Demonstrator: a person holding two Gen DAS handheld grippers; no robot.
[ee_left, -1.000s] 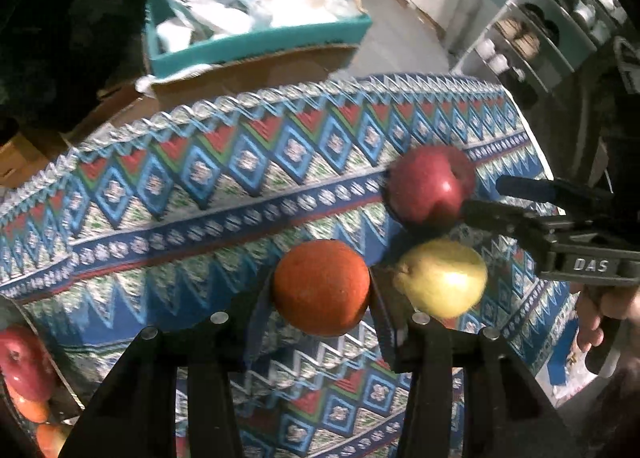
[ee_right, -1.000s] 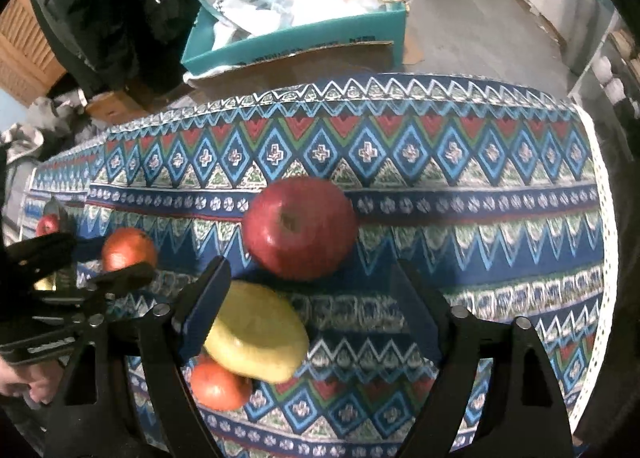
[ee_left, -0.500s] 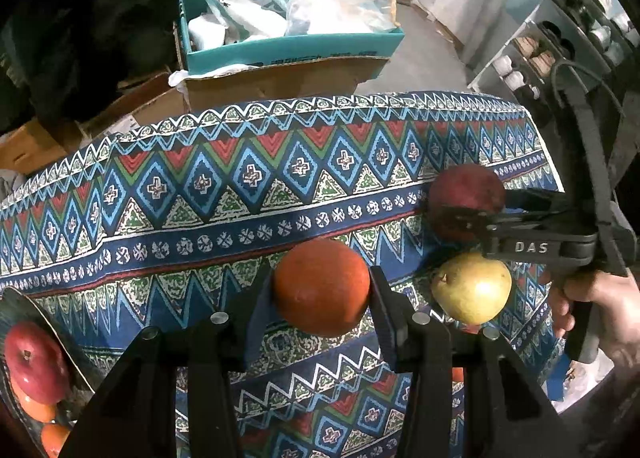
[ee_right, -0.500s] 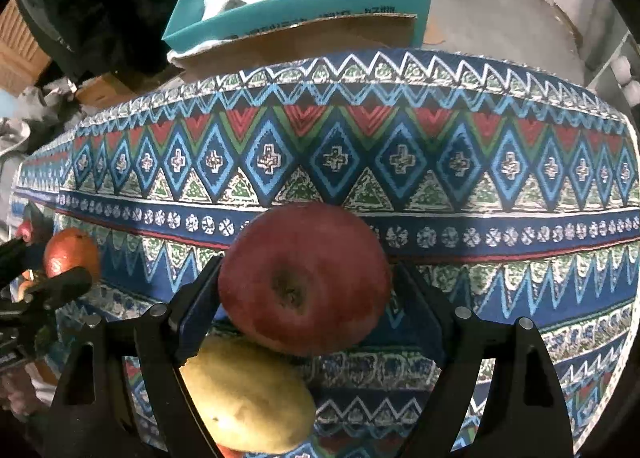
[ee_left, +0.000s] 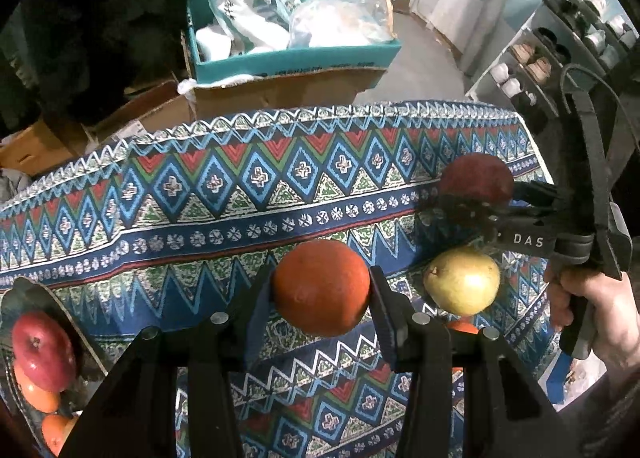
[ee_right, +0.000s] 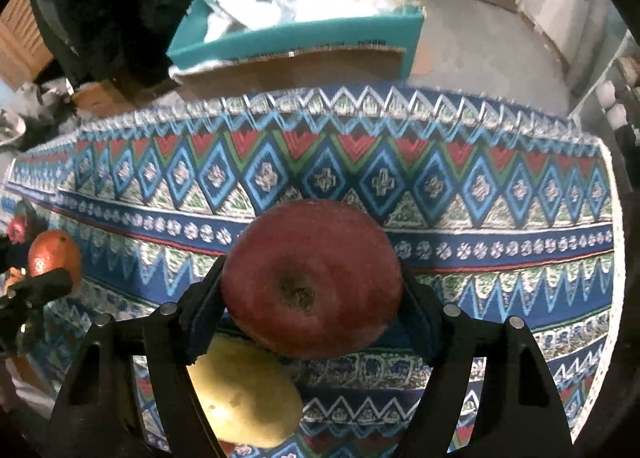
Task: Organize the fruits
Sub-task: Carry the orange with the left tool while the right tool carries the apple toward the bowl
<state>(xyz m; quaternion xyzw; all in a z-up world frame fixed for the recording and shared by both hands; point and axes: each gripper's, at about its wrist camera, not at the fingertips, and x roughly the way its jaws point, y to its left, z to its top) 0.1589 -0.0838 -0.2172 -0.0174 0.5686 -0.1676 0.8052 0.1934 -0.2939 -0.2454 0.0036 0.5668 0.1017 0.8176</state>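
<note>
The left gripper (ee_left: 322, 290) is clamped on an orange (ee_left: 321, 287), lifted above the patterned tablecloth (ee_left: 224, 194). To its right, the right gripper (ee_right: 312, 298) is closing its jaws around a red apple (ee_right: 312, 278), the pads at its sides. Near that, one yellow pear (ee_left: 462, 282) lies on the cloth. At the near left, a bowl (ee_left: 30, 290) holds another apple (ee_left: 42, 350) and at least two oranges. Beyond the far edge sits a teal box (ee_left: 296, 58).

Patterned cloth (ee_left: 200, 226) bare at centre; yellow pear (ee_left: 462, 282) blocks right.
</note>
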